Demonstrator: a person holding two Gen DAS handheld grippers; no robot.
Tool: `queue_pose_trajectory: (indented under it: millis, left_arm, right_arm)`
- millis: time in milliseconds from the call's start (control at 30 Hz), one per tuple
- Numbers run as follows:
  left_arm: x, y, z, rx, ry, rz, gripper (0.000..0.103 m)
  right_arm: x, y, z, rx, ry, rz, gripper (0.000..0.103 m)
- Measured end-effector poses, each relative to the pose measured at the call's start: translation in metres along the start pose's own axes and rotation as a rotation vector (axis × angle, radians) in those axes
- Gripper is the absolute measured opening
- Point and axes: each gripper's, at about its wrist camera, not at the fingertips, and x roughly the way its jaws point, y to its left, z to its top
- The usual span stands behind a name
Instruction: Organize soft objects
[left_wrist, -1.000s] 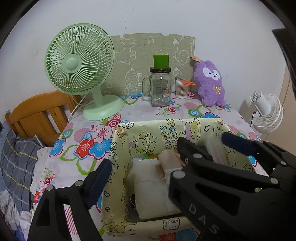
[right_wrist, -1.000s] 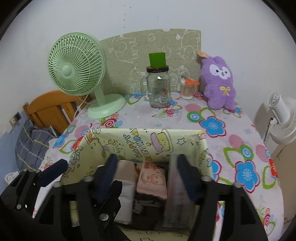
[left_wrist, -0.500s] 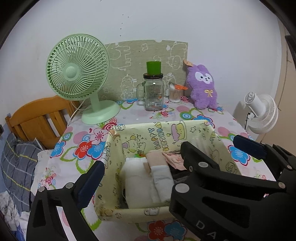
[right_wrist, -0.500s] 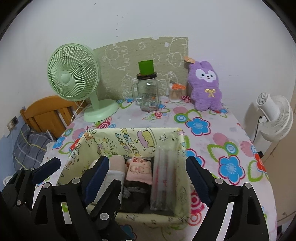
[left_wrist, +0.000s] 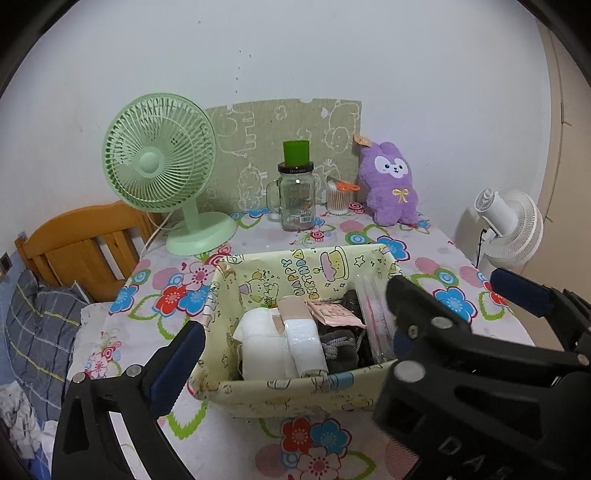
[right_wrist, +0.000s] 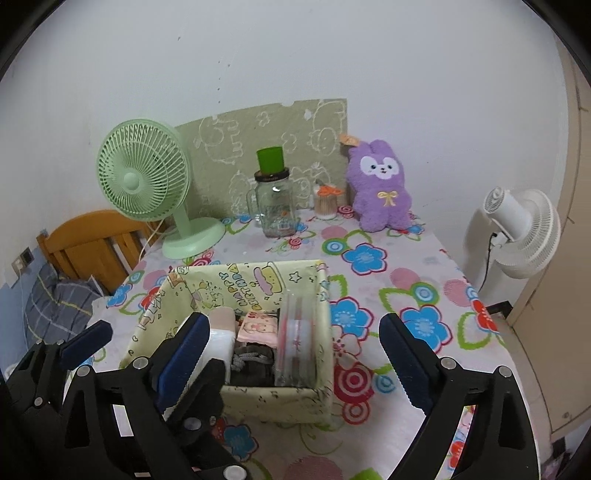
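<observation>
A pale yellow fabric storage box (left_wrist: 295, 393) (right_wrist: 280, 404) printed with cartoons stands on the flowered table. It holds folded white cloth (left_wrist: 266, 347), a pink packet (right_wrist: 258, 328), grey fabric (right_wrist: 255, 363) and a clear zip bag (right_wrist: 297, 332). My left gripper (left_wrist: 295, 325) is open and empty, held back from the box's near side. My right gripper (right_wrist: 291, 343) is open and empty, jaws spread wider than the box's right part. A purple plush rabbit (left_wrist: 391, 184) (right_wrist: 382, 188) sits at the table's back right.
A green desk fan (left_wrist: 166, 173) stands back left, a glass jar with green cup (left_wrist: 295, 192) and a cotton-swab pot (left_wrist: 338, 197) at the back centre. A white fan (right_wrist: 524, 232) stands beyond the right table edge. A wooden bed frame (left_wrist: 81, 243) is on the left.
Both grippers have pulled back and up from the box and opened wider. The zip bag that stood between the right jaws now rests in the box.
</observation>
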Motion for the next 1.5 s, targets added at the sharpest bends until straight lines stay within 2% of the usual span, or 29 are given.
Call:
queue_pose_trajectory:
  millis: [300, 500, 833, 967, 1500]
  left_arm:
    - [-0.032, 0.008, -0.008, -0.014, -0.030, 0.016, 0.103]
    - [-0.053, 0.011, -0.011, -0.014, -0.066, 0.062, 0.103]
    - [-0.104, 0.025, -0.022, -0.072, -0.132, 0.053, 0.103]
    - [-0.117, 0.031, -0.025, -0.093, -0.155, 0.062, 0.103]
    - [-0.145, 0.038, -0.034, -0.110, -0.203, 0.055, 0.103]
  right_arm:
    - [-0.040, -0.010, -0.007, 0.009, -0.039, -0.041, 0.095]
    - [-0.075, -0.017, -0.012, 0.019, -0.098, -0.075, 0.095]
    - [-0.126, -0.027, -0.023, 0.030, -0.168, -0.114, 0.095]
    - [-0.138, -0.029, -0.027, 0.033, -0.185, -0.115, 0.098]
    - [-0.165, -0.019, -0.036, 0.013, -0.221, -0.100, 0.098]
